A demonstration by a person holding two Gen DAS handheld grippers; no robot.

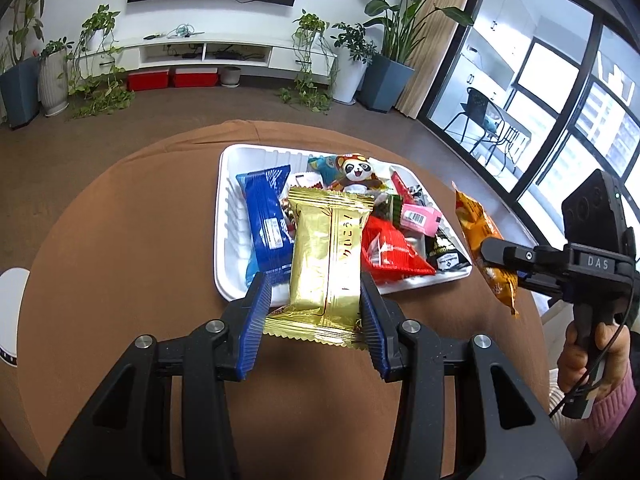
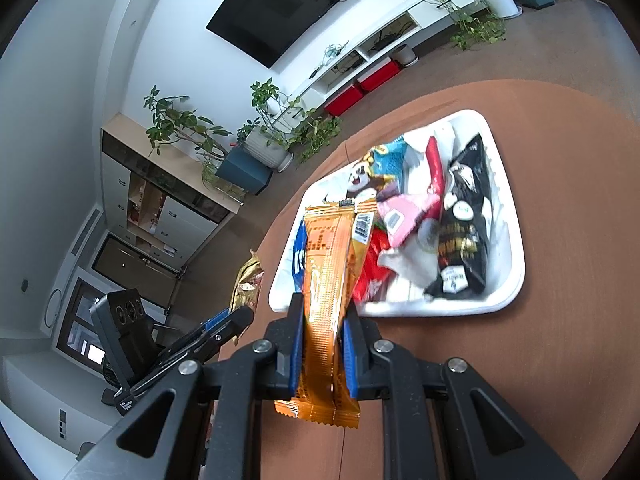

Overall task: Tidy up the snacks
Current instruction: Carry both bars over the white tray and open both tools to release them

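Note:
My left gripper is shut on a gold snack packet and holds it above the near edge of a white tray. The tray holds several snacks: a blue packet, a red packet, a pink one, a black one and a panda packet. My right gripper is shut on an orange snack packet, held above the table before the tray. It also shows in the left wrist view at the right, gripping the orange packet.
The tray sits on a round brown table. A white object lies at the table's left edge. Beyond are floor, potted plants, a TV stand and glass doors.

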